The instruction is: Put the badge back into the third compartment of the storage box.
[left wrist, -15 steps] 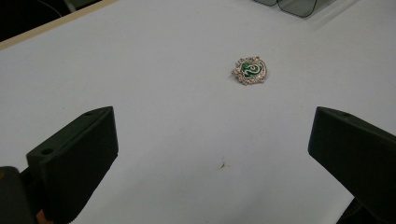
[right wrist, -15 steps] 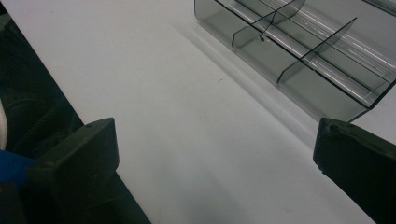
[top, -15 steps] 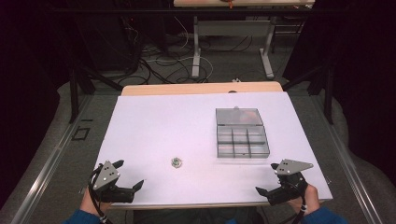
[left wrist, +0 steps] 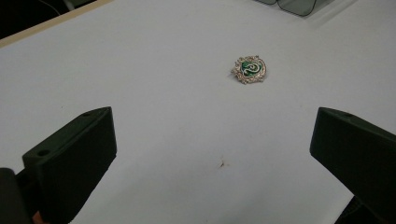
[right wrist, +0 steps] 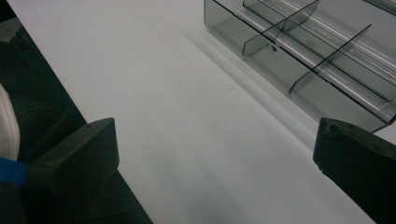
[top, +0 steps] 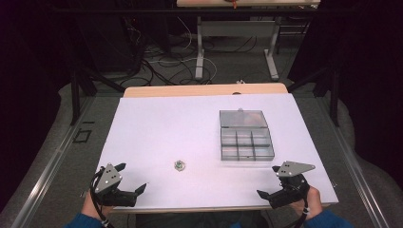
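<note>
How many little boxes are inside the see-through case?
6. The clear case has two rows of three little boxes: three in the far row, next to the open lid, and three in the near row, toward the person. All look empty.

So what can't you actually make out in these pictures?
- Badge: too small in the high view; the left gripper view shows a green centre, its design too blurred to read.
- Clear compartment box: in the right gripper view the top and right edges cut it off.
- Box contents: the high view is too coarse to tell whether every compartment is empty.
</note>
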Motion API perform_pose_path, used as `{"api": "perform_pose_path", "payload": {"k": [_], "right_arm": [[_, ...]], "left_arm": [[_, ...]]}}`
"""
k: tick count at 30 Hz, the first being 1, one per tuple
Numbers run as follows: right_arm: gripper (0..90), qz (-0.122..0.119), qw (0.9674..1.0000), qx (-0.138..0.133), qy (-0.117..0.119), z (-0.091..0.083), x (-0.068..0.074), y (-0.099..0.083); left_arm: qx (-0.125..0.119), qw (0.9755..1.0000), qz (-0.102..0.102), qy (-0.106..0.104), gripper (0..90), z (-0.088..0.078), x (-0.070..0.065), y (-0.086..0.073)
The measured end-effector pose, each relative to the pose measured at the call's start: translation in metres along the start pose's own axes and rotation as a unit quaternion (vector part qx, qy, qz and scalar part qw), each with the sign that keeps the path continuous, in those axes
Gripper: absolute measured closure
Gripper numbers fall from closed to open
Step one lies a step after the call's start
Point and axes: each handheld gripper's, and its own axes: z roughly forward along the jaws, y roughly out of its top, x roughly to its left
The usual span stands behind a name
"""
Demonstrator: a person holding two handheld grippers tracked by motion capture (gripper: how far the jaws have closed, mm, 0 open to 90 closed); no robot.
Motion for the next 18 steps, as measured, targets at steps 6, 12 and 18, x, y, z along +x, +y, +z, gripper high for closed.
{"api": "perform_pose_path", "payload": {"k": [6,12,18], "right_arm": [[0.0,0.008,0.9999,-0.002,0.011,0.007,0.004,0.008],[0.0,0.012,0.9995,0.017,0.025,0.018,0.007,0.019],[0.0,0.013,0.9994,0.014,0.028,0.028,0.008,0.028]], "left_arm": [[0.000,1.0000,0.000,0.000,0.4,0.000,0.000,0.000],[0.001,1.0000,-0.001,-0.004,0.3,0.001,-0.001,0.000],[0.001,1.0000,-0.002,-0.003,0.3,0.001,0.000,0.000]]}}
